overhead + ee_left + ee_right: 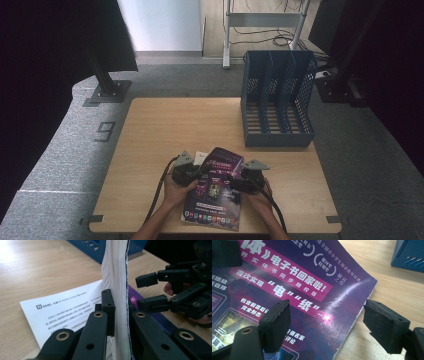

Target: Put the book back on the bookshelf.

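We read white Chinese print on the purple cover of the magazine (307, 290): "电子书回家啦!" on a pink band, below it "首次实现 “电” “纸”", with laurel badges reading "银河奖特别奖" and "冠之作". The white sheet (62, 315) beside it bears the heading "NOVEL" with a square logo; its smaller Chinese lines are too fine to read. On the grey floor (60, 150), a "9" is marked (105, 131).

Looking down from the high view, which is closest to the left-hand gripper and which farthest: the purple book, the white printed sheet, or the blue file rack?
1. Purple glossy paperback book: clamped in the left gripper itself.
2. White printed paper sheet: just beyond the gripper, tucked under the book.
3. Blue perforated plastic file rack: far right corner of the table.
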The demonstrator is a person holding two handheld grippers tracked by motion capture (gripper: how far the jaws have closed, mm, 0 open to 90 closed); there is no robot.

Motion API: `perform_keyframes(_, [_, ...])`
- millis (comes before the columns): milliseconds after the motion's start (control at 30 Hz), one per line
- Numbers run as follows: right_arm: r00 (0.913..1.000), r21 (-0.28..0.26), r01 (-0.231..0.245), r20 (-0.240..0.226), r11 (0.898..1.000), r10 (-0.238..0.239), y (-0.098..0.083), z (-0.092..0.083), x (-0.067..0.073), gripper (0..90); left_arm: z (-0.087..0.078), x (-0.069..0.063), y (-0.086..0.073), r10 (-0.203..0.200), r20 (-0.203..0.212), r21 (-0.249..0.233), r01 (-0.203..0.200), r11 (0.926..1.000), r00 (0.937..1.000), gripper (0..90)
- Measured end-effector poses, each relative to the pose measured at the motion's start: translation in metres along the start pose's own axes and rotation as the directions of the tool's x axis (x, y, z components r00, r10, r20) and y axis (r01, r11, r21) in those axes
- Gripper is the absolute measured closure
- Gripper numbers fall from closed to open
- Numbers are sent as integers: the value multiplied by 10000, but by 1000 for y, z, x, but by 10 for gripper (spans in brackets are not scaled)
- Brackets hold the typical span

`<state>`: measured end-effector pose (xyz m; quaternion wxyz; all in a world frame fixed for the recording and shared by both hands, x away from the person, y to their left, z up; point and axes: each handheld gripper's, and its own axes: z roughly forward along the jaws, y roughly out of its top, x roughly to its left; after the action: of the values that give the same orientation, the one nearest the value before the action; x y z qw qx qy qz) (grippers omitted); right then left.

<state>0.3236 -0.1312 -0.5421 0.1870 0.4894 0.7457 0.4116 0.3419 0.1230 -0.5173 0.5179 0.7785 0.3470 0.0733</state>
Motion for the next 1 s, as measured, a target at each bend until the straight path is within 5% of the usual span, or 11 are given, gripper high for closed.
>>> perform_keyframes(1000, [9973,-368,-205,-706,9991,179,9,-13,5,207,-25,-12,18,264,399,-891,-228,9958,9989,868])
